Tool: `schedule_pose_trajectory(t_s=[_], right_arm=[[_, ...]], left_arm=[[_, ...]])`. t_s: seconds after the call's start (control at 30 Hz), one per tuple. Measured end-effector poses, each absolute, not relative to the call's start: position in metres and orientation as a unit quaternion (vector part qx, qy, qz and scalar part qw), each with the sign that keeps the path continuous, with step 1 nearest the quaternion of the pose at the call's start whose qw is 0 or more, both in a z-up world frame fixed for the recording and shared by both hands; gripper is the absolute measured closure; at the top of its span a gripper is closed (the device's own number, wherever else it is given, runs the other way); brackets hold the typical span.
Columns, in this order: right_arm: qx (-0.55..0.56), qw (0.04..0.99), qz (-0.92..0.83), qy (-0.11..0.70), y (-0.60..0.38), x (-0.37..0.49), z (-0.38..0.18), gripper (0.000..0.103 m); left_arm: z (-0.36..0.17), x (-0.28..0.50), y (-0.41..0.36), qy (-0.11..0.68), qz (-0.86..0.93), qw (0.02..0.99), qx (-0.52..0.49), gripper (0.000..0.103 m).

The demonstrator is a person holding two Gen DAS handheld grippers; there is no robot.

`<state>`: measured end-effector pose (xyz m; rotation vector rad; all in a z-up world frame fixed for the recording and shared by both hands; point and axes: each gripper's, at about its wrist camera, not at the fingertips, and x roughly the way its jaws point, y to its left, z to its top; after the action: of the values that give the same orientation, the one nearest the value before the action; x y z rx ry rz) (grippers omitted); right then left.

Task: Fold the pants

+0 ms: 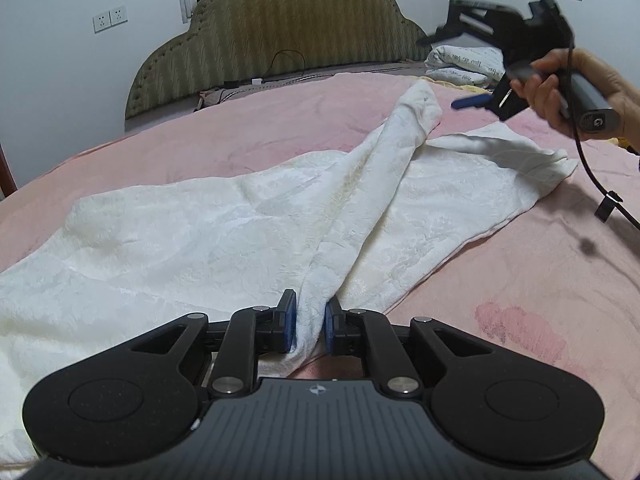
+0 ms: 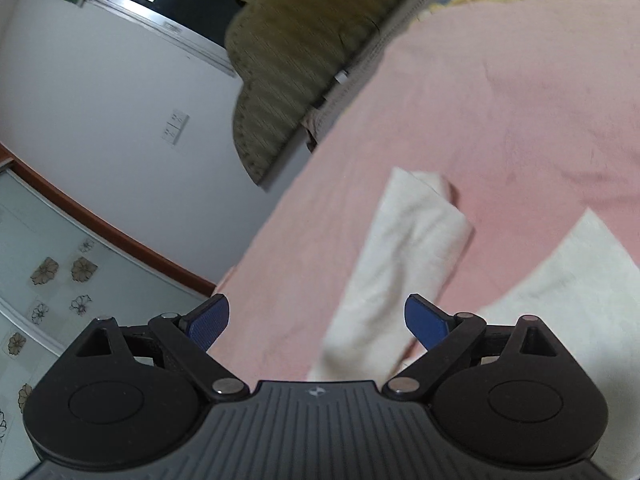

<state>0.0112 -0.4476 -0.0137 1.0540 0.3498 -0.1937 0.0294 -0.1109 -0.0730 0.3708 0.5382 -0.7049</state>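
Readable markings are few. The grey handle of the right tongs (image 1: 474, 103) carries a round end cap with a logo resembling a letter G; nothing else on it can be read. A folded quilt (image 1: 466, 65) beyond the pants, near the headboard, shows cursive script too small to make out. Each tongs body bears a small diamond emblem at its centre.

The pants (image 1: 248, 216) are white, of a textured, faintly patterned weave, and lie spread on the pink bed sheet (image 1: 520, 264). One leg is gathered into a long rumpled ridge running from the left tongs (image 1: 310, 320) towards the headboard (image 1: 276, 28); the other leg lies flat, angled off to the right of that ridge. The headboard is olive, padded, ribbed and scalloped in outline. A darker red stain (image 1: 520, 332) marks the sheet just right of the pants' near edge.

The left tongs are clamped on the near end of the ridge, blue pads pressing the cloth from both sides, the gap narrow.

A person's hand (image 1: 560, 88) holds the right tongs in the air above the far leg end, clear of the cloth, a black cable hanging from the handle. In the right wrist view, these tongs (image 2: 318, 322) stand wide apart with nothing between them, tilted, the pants leg (image 2: 416, 240) below.
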Motion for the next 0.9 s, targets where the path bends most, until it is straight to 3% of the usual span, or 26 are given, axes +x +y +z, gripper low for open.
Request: schedule_pose_trajectory(t_s=[0.33, 0.57, 0.9], right_arm=[[0.552, 0.792, -0.070, 0.251, -0.418, 0.048, -0.034, 0.007], [0.555, 0.820, -0.034, 0.135, -0.415, 0.021, -0.012, 0.007], [0.587, 0.798, -0.051, 0.125, -0.430, 0.016, -0.046, 0.004]], left_arm=[[-0.072, 0.033, -0.107, 0.264, -0.332, 0.890, 0.164, 0.074], [-0.072, 0.035, -0.104, 0.268, -0.328, 0.892, 0.156, 0.068], [-0.070, 0.036, -0.102, 0.269, -0.327, 0.893, 0.153, 0.066]])
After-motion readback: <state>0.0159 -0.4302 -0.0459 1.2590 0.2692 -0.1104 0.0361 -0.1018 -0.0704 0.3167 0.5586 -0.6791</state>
